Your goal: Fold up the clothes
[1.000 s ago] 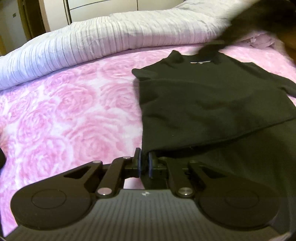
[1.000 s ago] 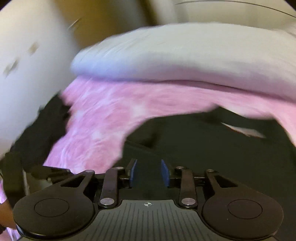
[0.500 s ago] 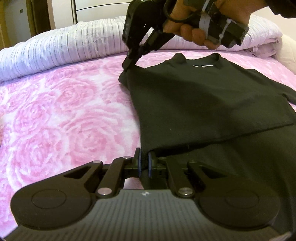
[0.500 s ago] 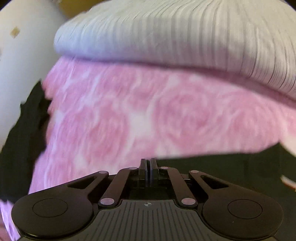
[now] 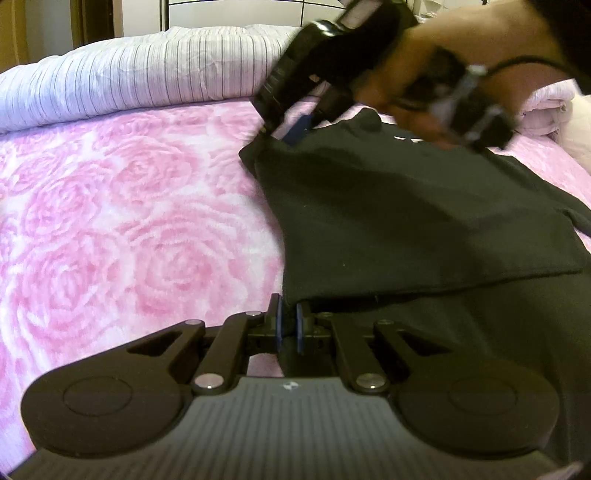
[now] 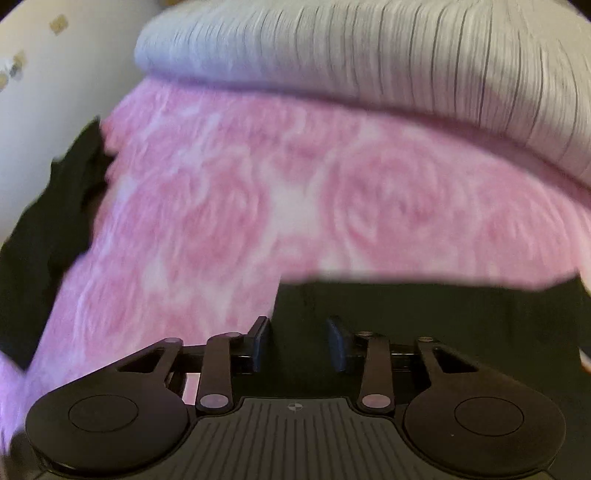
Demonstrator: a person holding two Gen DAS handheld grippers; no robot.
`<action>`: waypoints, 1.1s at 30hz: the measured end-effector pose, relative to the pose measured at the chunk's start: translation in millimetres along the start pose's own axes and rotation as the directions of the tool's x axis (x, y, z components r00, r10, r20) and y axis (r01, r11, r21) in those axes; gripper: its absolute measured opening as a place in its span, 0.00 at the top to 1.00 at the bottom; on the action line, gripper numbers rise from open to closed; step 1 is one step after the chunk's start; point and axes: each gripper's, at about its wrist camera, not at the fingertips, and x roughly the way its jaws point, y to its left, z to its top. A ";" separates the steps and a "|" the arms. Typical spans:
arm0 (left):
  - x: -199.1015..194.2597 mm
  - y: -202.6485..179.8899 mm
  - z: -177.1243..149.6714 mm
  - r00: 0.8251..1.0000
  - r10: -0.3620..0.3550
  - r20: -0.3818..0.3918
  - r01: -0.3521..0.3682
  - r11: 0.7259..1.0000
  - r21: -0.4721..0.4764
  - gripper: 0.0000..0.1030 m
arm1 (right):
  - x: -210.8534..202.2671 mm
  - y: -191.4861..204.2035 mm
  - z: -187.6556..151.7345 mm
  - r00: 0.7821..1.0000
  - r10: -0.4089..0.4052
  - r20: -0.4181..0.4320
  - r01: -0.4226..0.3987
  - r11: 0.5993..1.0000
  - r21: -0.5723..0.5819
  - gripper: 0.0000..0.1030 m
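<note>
Pink rose bedspread (image 5: 129,229), striped duvet (image 5: 147,70), wardrobe (image 5: 236,13)

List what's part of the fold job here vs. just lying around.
Job:
- black T-shirt, laid flat on the bed
- left tongs, shut on the shirt's near corner
- right tongs, jaws opening over the far shoulder corner

Lying about:
- pink rose-print blanket under the shirt
- striped white duvet, bunched at the far side
- dark cloth at the bed's edge

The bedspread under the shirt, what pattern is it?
Pink roses on the bedspread, clearest in the left wrist view.
</note>
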 end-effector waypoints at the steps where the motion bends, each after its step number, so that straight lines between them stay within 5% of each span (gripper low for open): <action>1: -0.5 0.5 0.5 1.000 -0.002 -0.002 0.002 1.000 -0.001 0.95 | -2.5 -5.6 4.5 0.998 0.014 0.066 -0.017 0.999 0.047 0.64; 5: -7.9 8.4 1.6 1.000 -0.008 -0.030 0.007 0.999 -0.048 0.88 | -38.9 -26.0 3.2 0.970 0.001 0.244 -0.053 0.977 0.205 0.62; 9: -26.1 10.3 2.8 0.999 0.024 -0.035 -0.025 0.999 -0.021 0.88 | -102.0 -43.1 -48.1 0.948 -0.071 0.309 -0.013 0.965 0.260 0.59; 13: -37.6 -3.3 13.9 1.000 0.018 0.003 -0.018 0.997 0.069 0.88 | -150.4 -56.5 -145.0 0.936 -0.218 0.277 0.120 0.936 0.331 0.57; 18: -8.8 -35.6 29.0 0.999 -0.040 0.013 0.036 0.973 0.229 0.87 | -177.3 -91.9 -269.0 0.924 -0.356 0.141 0.231 0.812 0.536 0.57; 20: 12.0 -43.7 29.5 0.999 -0.030 -0.039 0.040 0.955 0.295 0.85 | -183.4 -106.6 -302.4 0.923 -0.366 0.117 0.231 0.771 0.594 0.57; 25: 17.8 -51.9 35.8 0.992 0.041 -0.117 0.002 0.938 0.346 0.85 | -217.7 -112.2 -333.8 0.915 -0.383 0.128 0.223 0.742 0.632 0.57; 33: -59.9 -92.9 47.9 0.991 0.055 -0.118 -0.014 0.946 0.323 0.80 | -300.1 -111.2 -378.0 0.875 -0.466 0.133 0.210 0.613 0.761 0.50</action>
